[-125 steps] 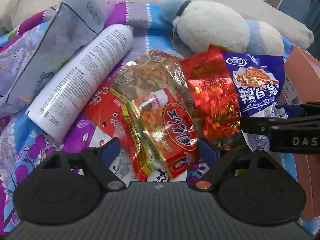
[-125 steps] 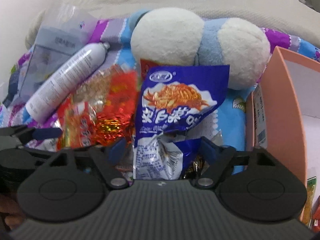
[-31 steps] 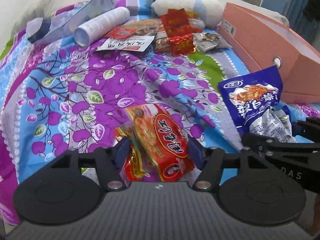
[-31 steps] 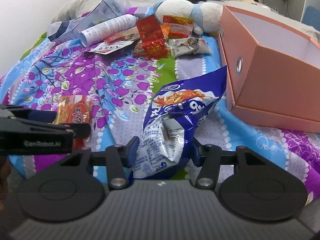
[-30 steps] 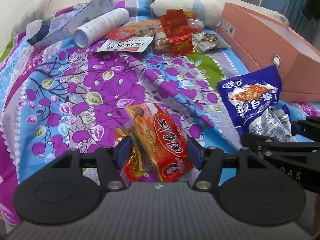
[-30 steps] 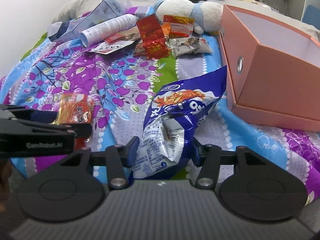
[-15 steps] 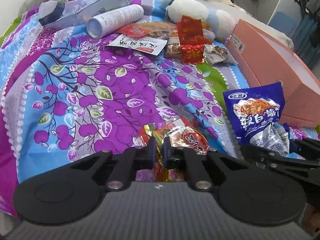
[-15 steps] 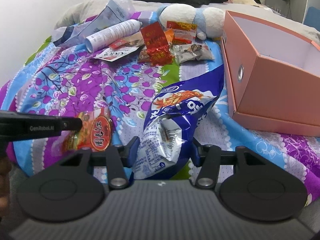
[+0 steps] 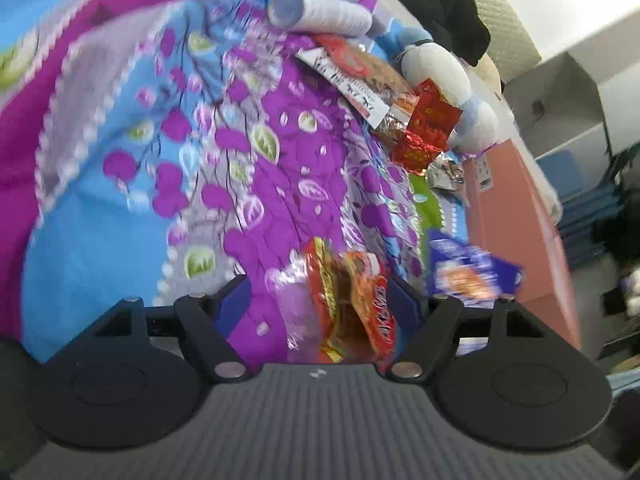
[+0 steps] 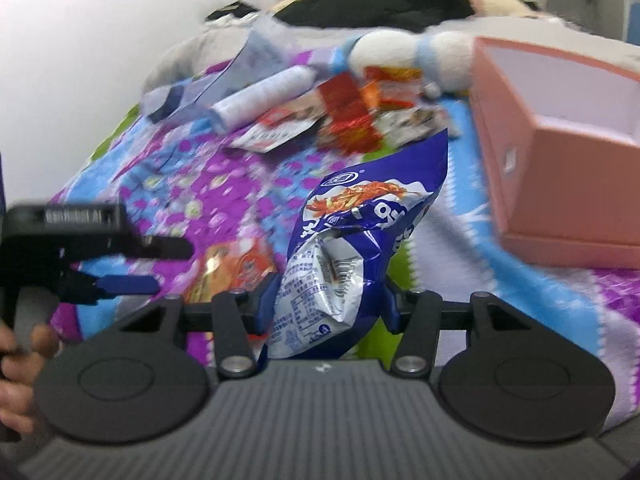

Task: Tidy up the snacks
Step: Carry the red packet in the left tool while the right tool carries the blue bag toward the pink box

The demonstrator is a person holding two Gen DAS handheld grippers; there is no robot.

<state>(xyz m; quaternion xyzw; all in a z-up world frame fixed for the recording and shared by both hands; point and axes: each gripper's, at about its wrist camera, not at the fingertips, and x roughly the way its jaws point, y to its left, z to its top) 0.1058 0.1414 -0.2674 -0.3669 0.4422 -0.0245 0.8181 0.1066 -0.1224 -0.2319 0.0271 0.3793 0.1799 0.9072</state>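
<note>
Between the fingers of the left gripper (image 9: 320, 300) the red-orange snack packet (image 9: 352, 312) lies toward the right finger, and the jaws are opening around it; the left finger stands clear of the packet, while on the right side blur hides whether the pad touches it. The right gripper (image 10: 326, 300) is clamped at a middling width on the lower, crumpled end of the blue snack bag (image 10: 348, 248), which stands up between its fingers.

The step in hand looks like setting the red-orange packet down on the flowered bedspread (image 9: 120, 208), well short of the pink box (image 10: 568, 160). To do it well, I would let the jaws spread fully before drawing the gripper back, so the crinkly film does not snag on a pad and get dragged. The blue bag should stay firmly pinched, since its top is loose and floppy, and then go to the pink box, just to its right in the right wrist view.

Counted: two grippers, one pink box, one red-orange packet, one blue bag. Beyond the box's near-left corner sit one white spray can (image 10: 264, 98), one plush toy (image 10: 420, 60), and a cluster of roughly four or five further packets (image 10: 352, 116), too overlapped and blurred to count exactly.
</note>
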